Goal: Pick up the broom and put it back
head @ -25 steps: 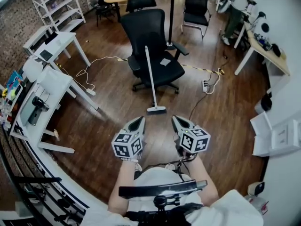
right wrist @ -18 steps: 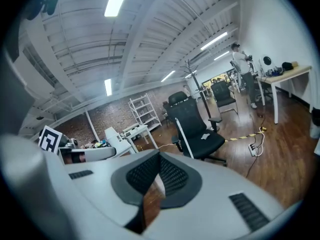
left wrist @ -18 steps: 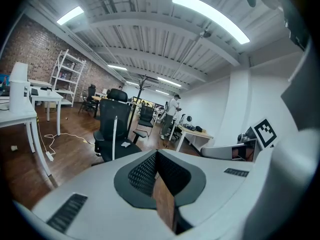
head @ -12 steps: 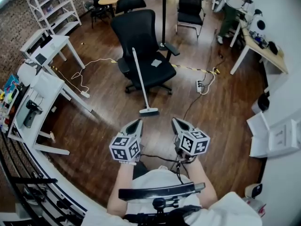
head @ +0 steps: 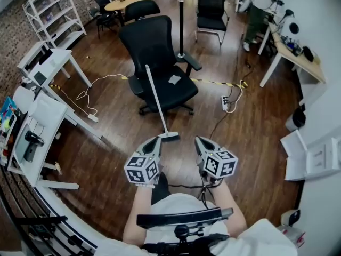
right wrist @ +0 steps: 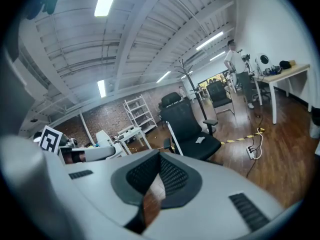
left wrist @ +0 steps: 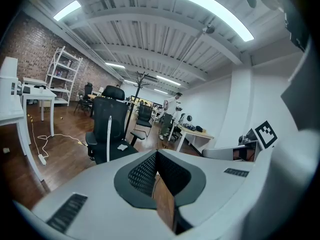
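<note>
The broom (head: 154, 100) is seen propped against the office chair (head: 154, 41), head on the floor (head: 256, 127) just ahead of the nearer left gripper (head: 155, 139), handle slanting up and away; this and the right gripper (head: 198, 140) are clenched, empty.

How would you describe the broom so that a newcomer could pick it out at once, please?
Find the big black office chair in the middle of the wooden floor. Propped against its front is the broom, its flat head on the boards. Its slim white handle sets it apart from the black pole behind the chair.
</note>
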The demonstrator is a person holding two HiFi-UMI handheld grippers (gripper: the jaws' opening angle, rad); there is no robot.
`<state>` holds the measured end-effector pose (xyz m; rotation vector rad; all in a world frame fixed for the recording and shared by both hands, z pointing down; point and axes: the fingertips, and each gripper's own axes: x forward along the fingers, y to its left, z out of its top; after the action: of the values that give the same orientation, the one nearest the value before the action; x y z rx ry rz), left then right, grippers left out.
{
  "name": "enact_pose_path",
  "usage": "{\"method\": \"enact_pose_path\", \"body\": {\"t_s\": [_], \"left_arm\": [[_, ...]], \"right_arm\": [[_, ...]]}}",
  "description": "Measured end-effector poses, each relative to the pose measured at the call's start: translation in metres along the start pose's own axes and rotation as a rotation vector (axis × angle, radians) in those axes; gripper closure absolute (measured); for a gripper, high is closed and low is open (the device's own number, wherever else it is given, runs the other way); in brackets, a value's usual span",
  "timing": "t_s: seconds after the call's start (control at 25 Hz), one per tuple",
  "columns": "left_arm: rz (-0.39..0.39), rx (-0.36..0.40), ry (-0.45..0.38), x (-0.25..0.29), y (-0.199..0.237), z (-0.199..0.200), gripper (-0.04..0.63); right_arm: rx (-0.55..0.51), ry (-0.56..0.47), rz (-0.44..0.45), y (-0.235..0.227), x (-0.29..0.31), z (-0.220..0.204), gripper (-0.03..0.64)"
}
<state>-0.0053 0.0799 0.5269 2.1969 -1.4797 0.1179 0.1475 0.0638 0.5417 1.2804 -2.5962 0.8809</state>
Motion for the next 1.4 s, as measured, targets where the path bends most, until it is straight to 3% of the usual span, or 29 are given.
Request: {"method": "enact_pose_path", "body": {"t_s": [0.68, 1.0, 1.4], "left_arm": [[-0.084, 0.008, 0.067, 0.137, 0.18, 0.117, 0.592], [-0.116, 0.011, 0.094, 0.181, 0.211, 0.131, 0.592], [-0.021, 0.027, 0.102, 0.242, 0.239, 0.129, 0.592]], "right_arm": [[0.056, -0.012, -0.1, -0.007, 0.224, 0.094, 0.603], [0.072, 0.02, -0.147, -0.022, 0.261, 0.098, 0.603], [0.016, 0.074, -0.066, -0.047, 0.288, 0.118, 0.603]]}}
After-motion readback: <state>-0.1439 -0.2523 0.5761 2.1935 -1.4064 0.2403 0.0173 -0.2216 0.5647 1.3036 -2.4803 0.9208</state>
